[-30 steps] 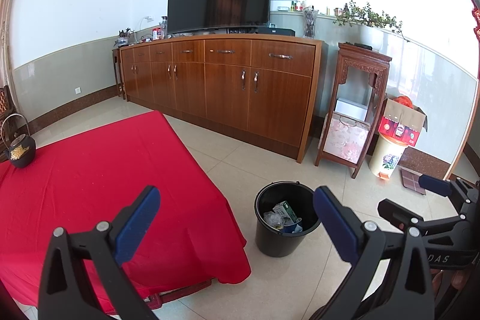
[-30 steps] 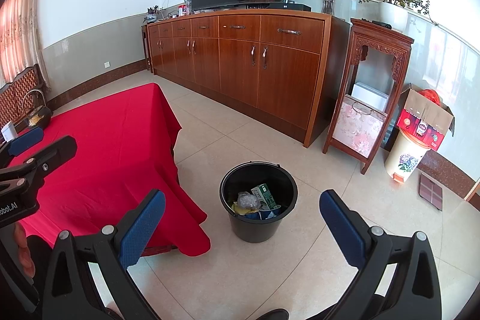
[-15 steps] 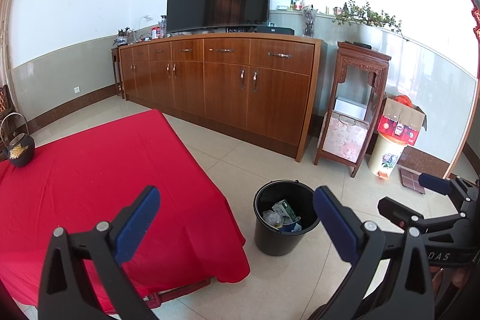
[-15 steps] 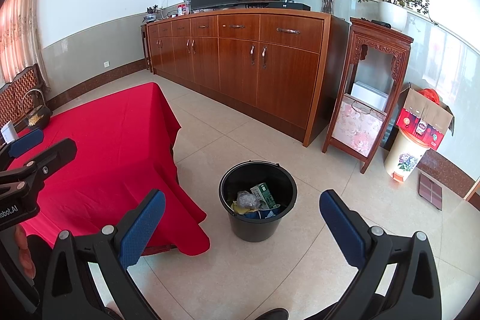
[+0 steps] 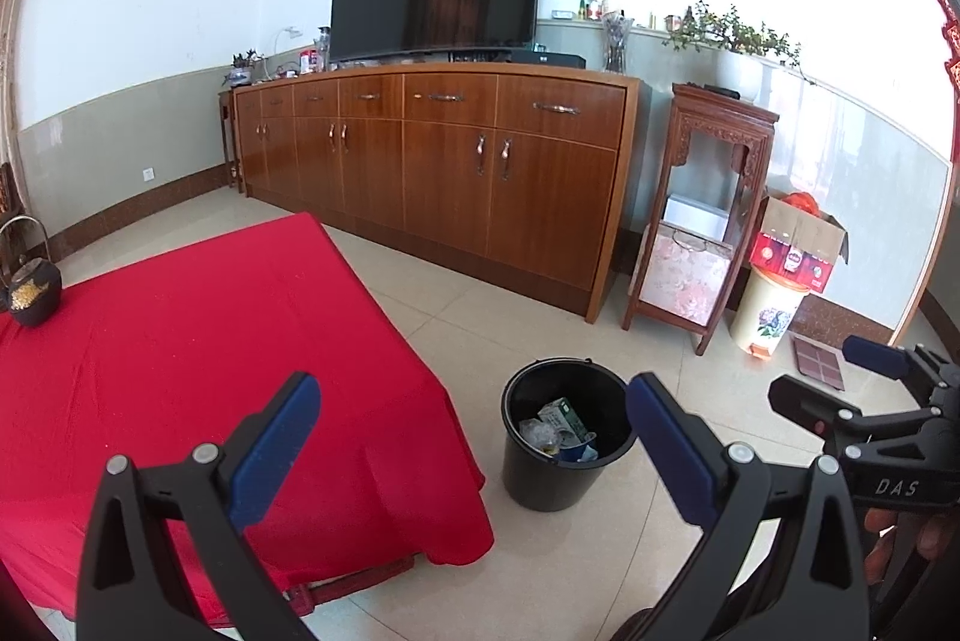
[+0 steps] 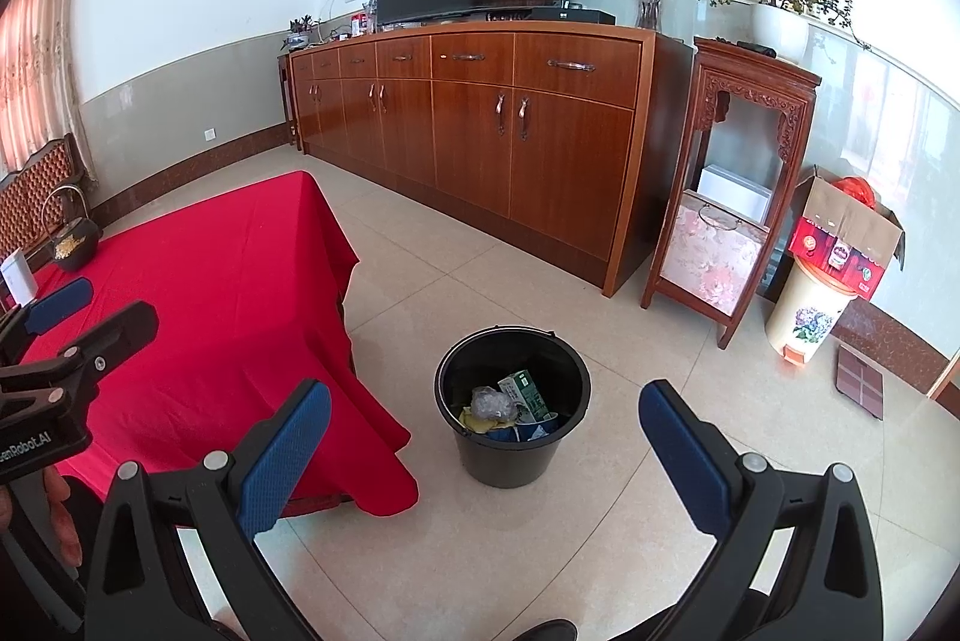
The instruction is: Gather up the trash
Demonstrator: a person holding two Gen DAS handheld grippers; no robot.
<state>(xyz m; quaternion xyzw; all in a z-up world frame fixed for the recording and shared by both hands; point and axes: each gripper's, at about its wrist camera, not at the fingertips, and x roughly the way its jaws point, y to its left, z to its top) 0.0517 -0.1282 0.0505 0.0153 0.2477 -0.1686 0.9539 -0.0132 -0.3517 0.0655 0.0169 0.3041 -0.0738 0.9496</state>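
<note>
Seemingly finished: both grippers, left [image 5: 471, 416] and right [image 6: 485, 416], hang with jaws apart and empty; swinging low could topple the bin [image 6: 512, 404].

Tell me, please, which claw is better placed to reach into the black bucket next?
Right, probably. The black bucket sits centred between the right claw's open fingers, while for the left claw, also open and empty, it lies off toward the right finger.
</note>
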